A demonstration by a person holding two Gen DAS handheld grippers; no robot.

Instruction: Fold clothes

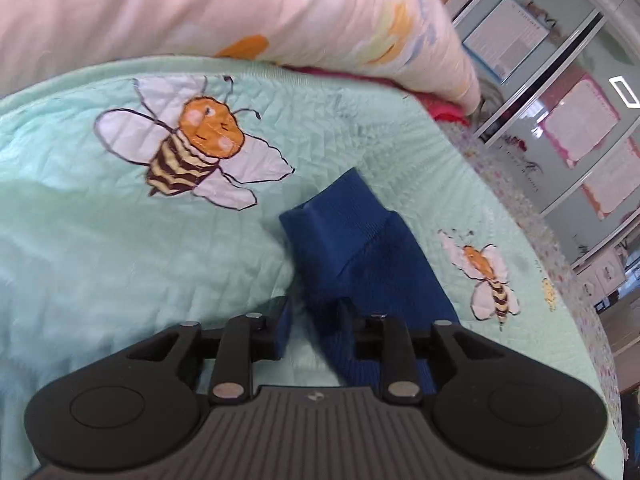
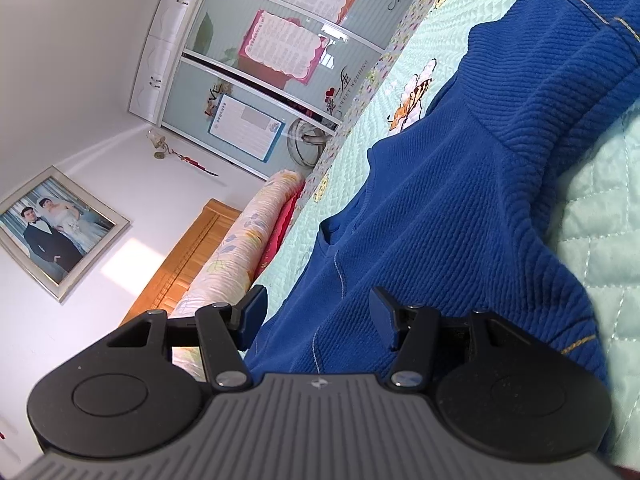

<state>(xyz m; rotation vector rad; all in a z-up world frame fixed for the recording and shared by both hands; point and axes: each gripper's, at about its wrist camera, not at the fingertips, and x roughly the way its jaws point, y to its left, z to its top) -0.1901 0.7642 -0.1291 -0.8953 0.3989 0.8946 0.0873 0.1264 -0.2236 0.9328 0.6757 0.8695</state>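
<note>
Blue sweater (image 2: 460,208) spread on green bee quilt (image 1: 120,240), partly bunched. Sleeve (image 1: 360,248) runs straight ahead from left gripper (image 1: 314,320), cuff (image 1: 332,204) at far end, long axis along view. Left fingers apart, astride sleeve, not clamped. Right gripper (image 2: 318,312) also apart, over sweater body edge. Left nearer to sleeve.

Sleeve cuff (image 1: 340,220): on quilt (image 1: 120,248), between two bee patches.
Pillow (image 1: 240,4): behind quilt, at far edge.
Sweater (image 2: 460,216): spread on quilt.
Wardrobe (image 2: 256,60): beyond bed.
</note>
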